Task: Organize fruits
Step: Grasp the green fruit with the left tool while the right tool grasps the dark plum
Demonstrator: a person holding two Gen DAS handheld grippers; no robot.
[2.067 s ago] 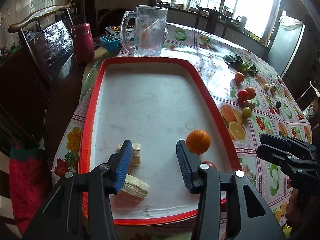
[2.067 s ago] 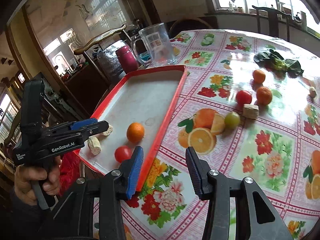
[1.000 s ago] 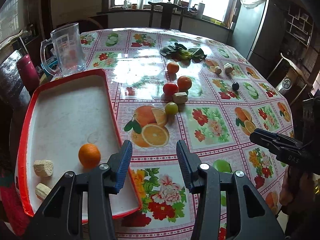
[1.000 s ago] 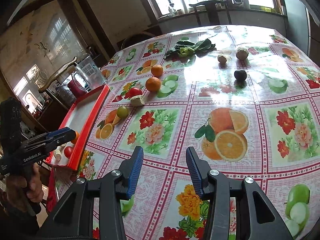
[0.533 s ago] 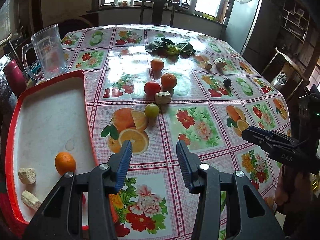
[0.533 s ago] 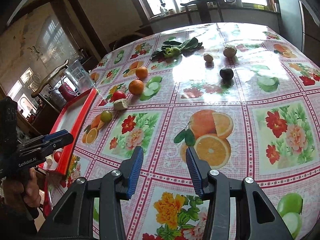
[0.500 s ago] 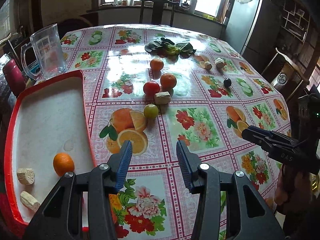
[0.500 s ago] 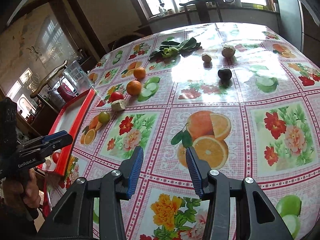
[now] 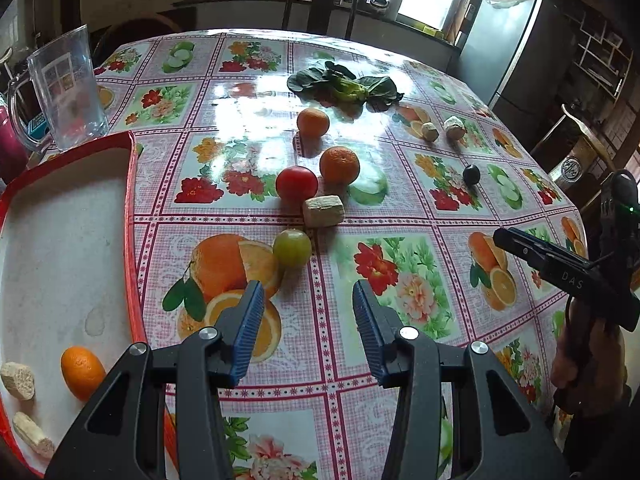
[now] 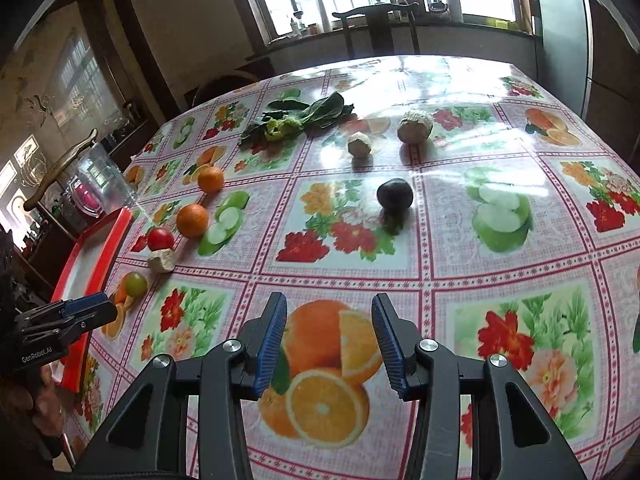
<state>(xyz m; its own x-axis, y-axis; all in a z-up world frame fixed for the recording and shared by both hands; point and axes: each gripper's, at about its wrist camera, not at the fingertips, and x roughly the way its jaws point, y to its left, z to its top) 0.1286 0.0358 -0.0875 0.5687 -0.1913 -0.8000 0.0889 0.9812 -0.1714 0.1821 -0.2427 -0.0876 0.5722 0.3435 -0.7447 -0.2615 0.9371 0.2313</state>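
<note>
My left gripper point(image 9: 308, 312) is open and empty above the flowered tablecloth, just short of a green fruit point(image 9: 292, 247). Behind it lie a beige corn piece point(image 9: 323, 210), a red tomato point(image 9: 297, 183) and two oranges point(image 9: 339, 165) point(image 9: 313, 121). The red-rimmed tray point(image 9: 132, 216) at the left holds an orange point(image 9: 82, 371) and two corn pieces point(image 9: 18, 380). My right gripper point(image 10: 328, 340) is open and empty, facing a dark round fruit point(image 10: 394, 194) and two pale lumps point(image 10: 415, 126) point(image 10: 359, 145).
A clear glass pitcher point(image 9: 66, 88) stands behind the tray. Leafy greens point(image 9: 346, 86) lie at the far middle of the table. A chair point(image 9: 320, 4) stands at the table's far edge, a grey fridge point(image 9: 508, 40) at the back right.
Both grippers have swung right, away from the tray, and moved forward over the table. The left one is nearer the green fruit, the right one nearer the dark fruit. Both stay open.
</note>
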